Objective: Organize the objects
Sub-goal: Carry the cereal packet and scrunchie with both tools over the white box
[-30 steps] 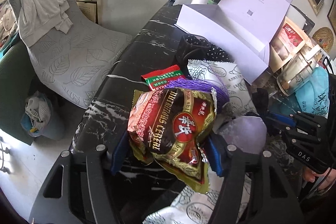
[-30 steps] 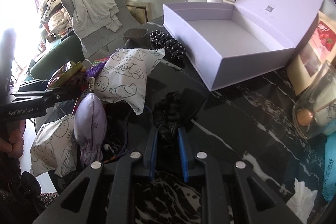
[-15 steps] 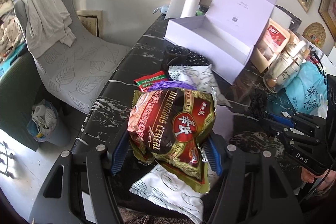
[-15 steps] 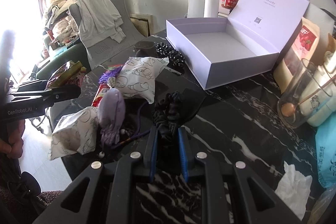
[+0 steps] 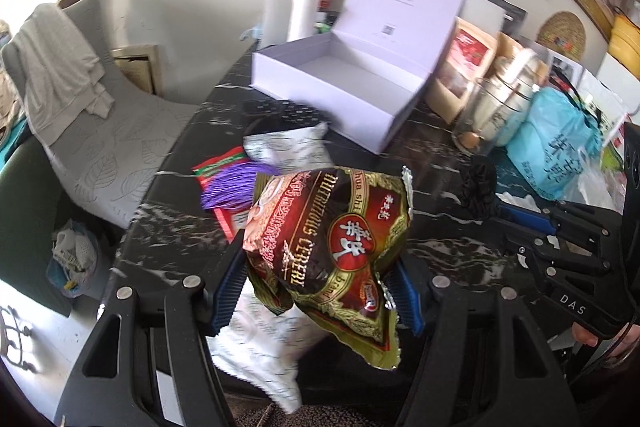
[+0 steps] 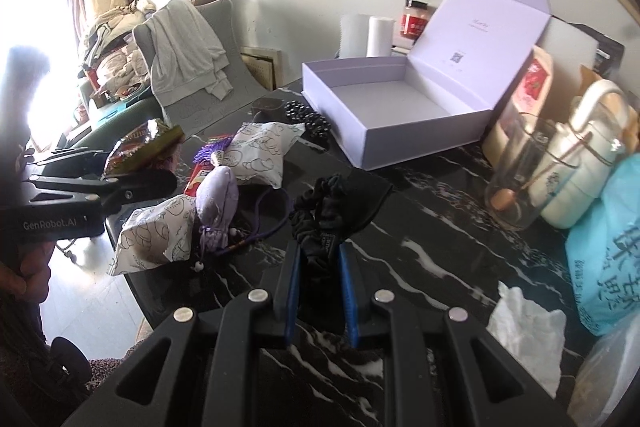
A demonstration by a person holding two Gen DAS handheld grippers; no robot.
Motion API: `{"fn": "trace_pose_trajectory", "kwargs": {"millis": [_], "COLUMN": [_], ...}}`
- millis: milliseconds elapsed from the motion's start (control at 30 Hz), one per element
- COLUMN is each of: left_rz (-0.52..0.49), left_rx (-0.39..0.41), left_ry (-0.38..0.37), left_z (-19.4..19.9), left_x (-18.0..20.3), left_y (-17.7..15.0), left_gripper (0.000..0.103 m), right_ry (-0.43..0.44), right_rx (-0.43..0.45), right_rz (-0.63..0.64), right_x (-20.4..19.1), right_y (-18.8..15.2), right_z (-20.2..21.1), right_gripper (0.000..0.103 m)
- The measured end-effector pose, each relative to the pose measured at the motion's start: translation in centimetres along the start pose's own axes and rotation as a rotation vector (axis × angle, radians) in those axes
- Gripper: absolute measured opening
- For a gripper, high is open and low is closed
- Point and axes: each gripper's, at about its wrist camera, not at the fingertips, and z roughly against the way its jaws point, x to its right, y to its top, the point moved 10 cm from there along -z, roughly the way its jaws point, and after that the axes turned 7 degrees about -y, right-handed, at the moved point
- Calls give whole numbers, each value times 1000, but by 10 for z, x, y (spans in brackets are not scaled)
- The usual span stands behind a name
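Above black marble table [image 5: 168, 211], cereal packet [image 5: 332, 247] between left hand-held gripper [image 5: 316, 291] fingers

Open gift box [image 6: 400, 115] at worktop [image 6: 432, 227] rear, paper rolls [image 6: 366, 35] behind it, printed pouches [image 6: 256, 151] left, glass jar [image 6: 520, 171] right.

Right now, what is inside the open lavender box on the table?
The lavender box shows only a bare white floor. The strip just behind its near wall is hidden in both views.

Glossy crinkled foil cereal packet [image 5: 328, 247], matt lilac cardboard box [image 6: 400, 107], soft black cloth scrunchie [image 6: 320, 219], polished black marble table [image 6: 440, 227].
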Motion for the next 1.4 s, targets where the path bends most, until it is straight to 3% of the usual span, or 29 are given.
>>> {"fn": "trace_pose_trajectory", "kwargs": {"millis": [600, 833, 1133, 1400], "left_rz": [-105, -112, -173, -183], "left_rx": [-67, -93, -70, -70], "left_ry": [-102, -117, -71, -82], "left_z": [-39, -55, -63, -76], "left_x": [71, 73, 63, 50], "left_y": [26, 54, 110, 155], "left_gripper": [63, 63, 63, 63], "right_ry": [-87, -104, -121, -117], "right_rx": [34, 66, 95, 141], "right_rz": [-30, -12, 7, 8], "right_x": [37, 46, 54, 62], "right_y": [7, 32, 78, 123], "right_z": [18, 17, 6, -1], "right_gripper": [18, 18, 18, 18]}}
